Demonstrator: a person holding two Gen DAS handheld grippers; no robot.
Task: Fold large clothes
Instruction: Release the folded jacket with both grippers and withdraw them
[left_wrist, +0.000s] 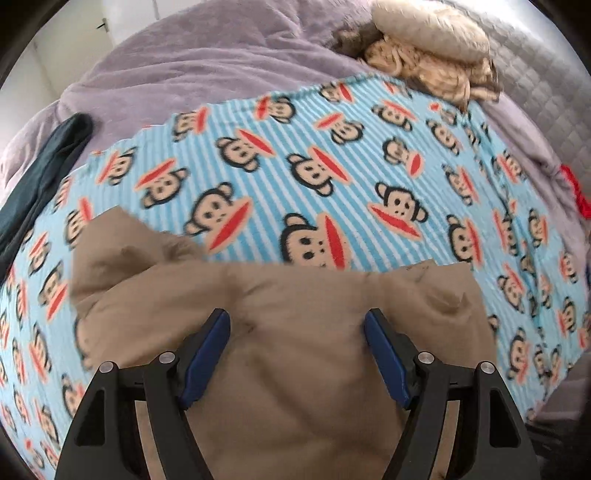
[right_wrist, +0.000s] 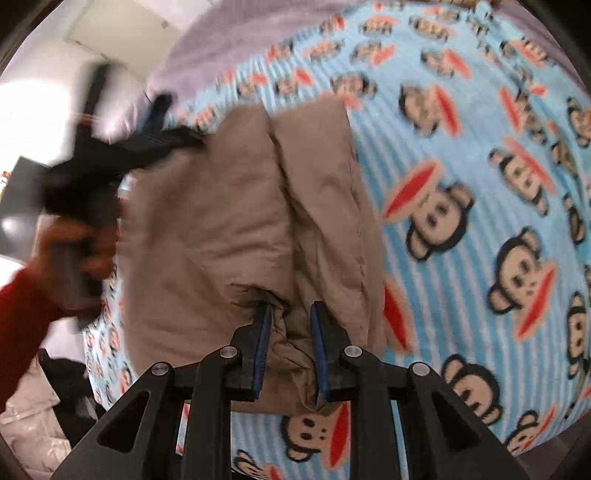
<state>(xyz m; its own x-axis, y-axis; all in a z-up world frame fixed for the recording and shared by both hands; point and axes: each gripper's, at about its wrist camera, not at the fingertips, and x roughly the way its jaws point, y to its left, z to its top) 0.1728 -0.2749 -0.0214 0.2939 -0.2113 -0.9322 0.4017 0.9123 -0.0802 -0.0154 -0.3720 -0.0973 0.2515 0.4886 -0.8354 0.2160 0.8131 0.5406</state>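
A tan garment (left_wrist: 295, 350) lies folded into a long block on a blue striped monkey-print blanket (left_wrist: 332, 166). My left gripper (left_wrist: 297, 317) hovers over the tan cloth, open wide, with nothing pinched between its blue pads. In the right wrist view the tan garment (right_wrist: 221, 221) runs away from me across the blanket (right_wrist: 480, 184). My right gripper (right_wrist: 290, 308) is shut on a bunched fold at its near end, the cloth filling the narrow gap. The left gripper (right_wrist: 159, 110) shows blurred at the garment's far left corner, held by a hand (right_wrist: 74, 251) in a red sleeve.
A purple bedspread (left_wrist: 184, 55) lies under the blanket. A crumpled beige cloth (left_wrist: 424, 48) sits at the far edge, a dark garment (left_wrist: 48, 158) at the left, something red (left_wrist: 572, 188) at the right. Clutter lies on the floor (right_wrist: 37, 406) beside the bed.
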